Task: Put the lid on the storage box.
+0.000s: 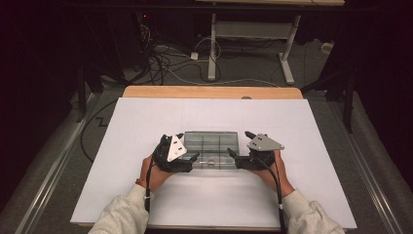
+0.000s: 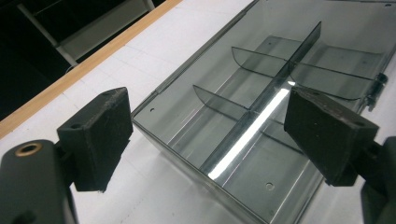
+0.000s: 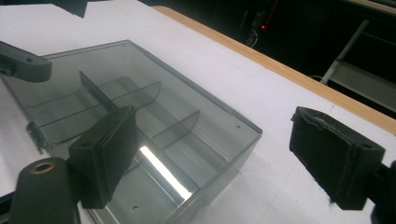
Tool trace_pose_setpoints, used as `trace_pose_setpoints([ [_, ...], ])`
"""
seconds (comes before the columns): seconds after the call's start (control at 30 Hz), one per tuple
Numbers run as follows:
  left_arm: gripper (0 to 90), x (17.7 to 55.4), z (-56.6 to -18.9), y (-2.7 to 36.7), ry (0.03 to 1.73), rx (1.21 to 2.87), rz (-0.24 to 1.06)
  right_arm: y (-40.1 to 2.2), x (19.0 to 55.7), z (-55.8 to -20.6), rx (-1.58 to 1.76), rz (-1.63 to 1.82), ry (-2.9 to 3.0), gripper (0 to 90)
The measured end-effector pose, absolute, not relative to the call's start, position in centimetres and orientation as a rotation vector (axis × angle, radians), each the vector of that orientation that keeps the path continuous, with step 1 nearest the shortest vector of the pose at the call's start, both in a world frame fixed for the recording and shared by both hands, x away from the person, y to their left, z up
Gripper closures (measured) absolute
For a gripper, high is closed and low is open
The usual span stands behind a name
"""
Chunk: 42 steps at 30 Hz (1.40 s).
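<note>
Box [image 1: 210, 146] of smoky clear plastic, one only, flat on the white tabletop [image 1: 146, 122], near the person's edge and about midway across. Open on top, split inside by one long divider [image 2: 261, 116] and crossed by shorter curved ones into six compartments, all bare. Small latch [image 2: 376, 91] on one long wall.

Two tongs, one at each short end of the box. Left tongs [image 1: 192, 160] at the left end, jaws spread wide, nothing gripped; from the left gripper view, both black pads [image 2: 100, 135] hang clear of the box, a near corner of it lying between them. Right tongs [image 1: 233, 157] at the right end, jaws likewise wide and gripping nothing; from the right gripper view, one pad [image 3: 109, 149] in front of the box's inside, the other over bare tabletop beside it. Touch between pads and walls: cannot tell.

Two hands on the tongs, two pale sleeves [image 1: 122, 214] coming in from the near edge. Strip of wood [image 1: 212, 91] along the far edge of the tabletop. Beyond that, dark floor with cables [image 1: 160, 63] and one white desk frame [image 1: 253, 34].
</note>
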<state>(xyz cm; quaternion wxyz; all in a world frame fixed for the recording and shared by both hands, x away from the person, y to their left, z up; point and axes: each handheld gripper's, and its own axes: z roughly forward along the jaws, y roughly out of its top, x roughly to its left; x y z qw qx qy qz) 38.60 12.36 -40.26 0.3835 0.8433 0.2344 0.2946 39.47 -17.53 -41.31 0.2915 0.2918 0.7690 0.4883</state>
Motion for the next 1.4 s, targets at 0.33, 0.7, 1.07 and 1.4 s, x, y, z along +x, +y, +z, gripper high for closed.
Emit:
trace_pose_setpoints([
  [0.33,15.0,38.2,-39.5,12.4,0.562,2.165,0.752,-17.7,39.1,-40.5,0.736,1.309,2.072,17.8],
  [0.7,15.1,37.5,-39.3,11.8,0.496,2.213,0.741,-17.5,38.4,-40.1,0.690,1.263,2.070,18.4],
  [1.07,15.0,36.8,-38.7,11.9,0.458,2.218,0.749,-17.9,37.5,-39.3,0.650,1.256,2.060,18.9],
  [1.4,15.0,36.0,-38.2,12.2,0.425,2.212,0.762,-18.4,36.7,-38.9,0.631,1.247,2.055,18.9],
])
